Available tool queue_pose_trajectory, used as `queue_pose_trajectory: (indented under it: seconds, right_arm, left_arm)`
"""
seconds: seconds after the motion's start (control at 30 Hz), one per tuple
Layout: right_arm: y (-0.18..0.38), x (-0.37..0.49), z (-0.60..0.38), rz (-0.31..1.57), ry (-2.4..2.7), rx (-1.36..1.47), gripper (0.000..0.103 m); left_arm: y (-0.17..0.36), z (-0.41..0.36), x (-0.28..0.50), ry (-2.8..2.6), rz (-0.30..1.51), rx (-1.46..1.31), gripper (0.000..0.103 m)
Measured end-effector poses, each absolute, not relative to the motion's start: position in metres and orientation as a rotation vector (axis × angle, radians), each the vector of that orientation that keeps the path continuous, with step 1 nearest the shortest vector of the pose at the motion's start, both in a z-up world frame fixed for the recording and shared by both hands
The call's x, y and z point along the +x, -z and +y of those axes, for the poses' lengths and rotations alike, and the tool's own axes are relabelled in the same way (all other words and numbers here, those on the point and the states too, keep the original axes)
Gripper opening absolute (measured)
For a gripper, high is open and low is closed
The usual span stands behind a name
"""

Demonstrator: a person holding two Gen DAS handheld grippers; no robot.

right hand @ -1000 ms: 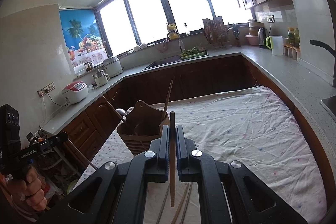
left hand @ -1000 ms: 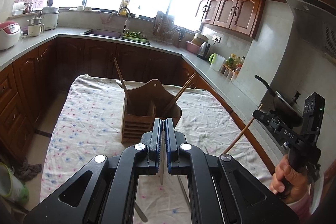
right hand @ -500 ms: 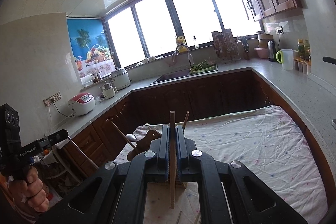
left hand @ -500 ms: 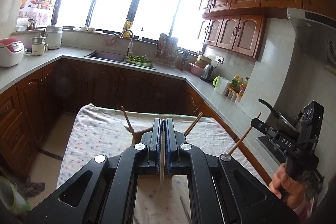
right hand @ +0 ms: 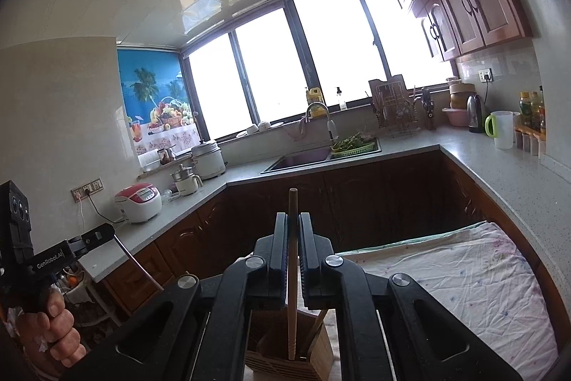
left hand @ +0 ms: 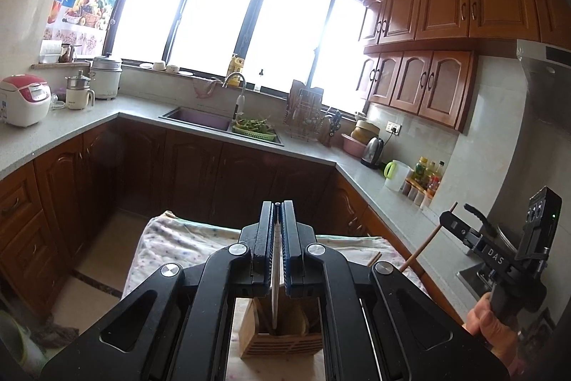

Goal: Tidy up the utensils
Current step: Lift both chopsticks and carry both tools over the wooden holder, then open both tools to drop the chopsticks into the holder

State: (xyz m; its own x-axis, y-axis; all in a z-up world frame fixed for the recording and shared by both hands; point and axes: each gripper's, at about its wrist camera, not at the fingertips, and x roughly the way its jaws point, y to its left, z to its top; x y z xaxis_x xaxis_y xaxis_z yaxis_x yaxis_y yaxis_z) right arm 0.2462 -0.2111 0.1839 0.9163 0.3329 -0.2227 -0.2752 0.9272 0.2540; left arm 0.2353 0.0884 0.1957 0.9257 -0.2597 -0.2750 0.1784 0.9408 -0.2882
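My left gripper (left hand: 277,206) is shut on a thin silvery chopstick (left hand: 274,274). The stick hangs upright, with its lower end over the wooden utensil holder (left hand: 282,341). My right gripper (right hand: 293,216) is shut on a wooden chopstick (right hand: 292,274), also upright, and its lower tip sits just above the same holder (right hand: 282,365). The holder stands on a table under a flowered cloth (right hand: 464,274) and has other sticks (right hand: 316,324) in it. Each view shows the other gripper from the side: the right gripper (left hand: 449,220) and the left gripper (right hand: 103,231), each in a person's hand.
Grey counters wrap around the room, with brown cabinets below and above. A sink (left hand: 200,118) with a green basket lies at the back. A rice cooker (left hand: 23,99) is on the left, and a kettle (left hand: 373,149), a jug and bottles are on the right.
Both grippers have risen and tipped up with their chopsticks still gripped. The holder has dropped from mid-frame to the bottom, under the jaws, and the sticks now hang over it.
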Motion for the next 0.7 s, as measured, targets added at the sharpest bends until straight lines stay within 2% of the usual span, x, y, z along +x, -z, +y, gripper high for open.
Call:
queue_pose_trajectory:
  seconds: [0.4,0.7]
  right_arm:
    - [-0.117,0.284,-0.205,0.379,-0.289,0.264,0.006]
    - [-0.088,0.29,-0.202,0.451,-0.287,0.269,0.006]
  left_arm:
    - [-0.124,0.092,0.274,0.191,0.451,-0.355,0.003]
    - [-0.095,0.084,0.287,0.204,0.517,-0.365,0.003]
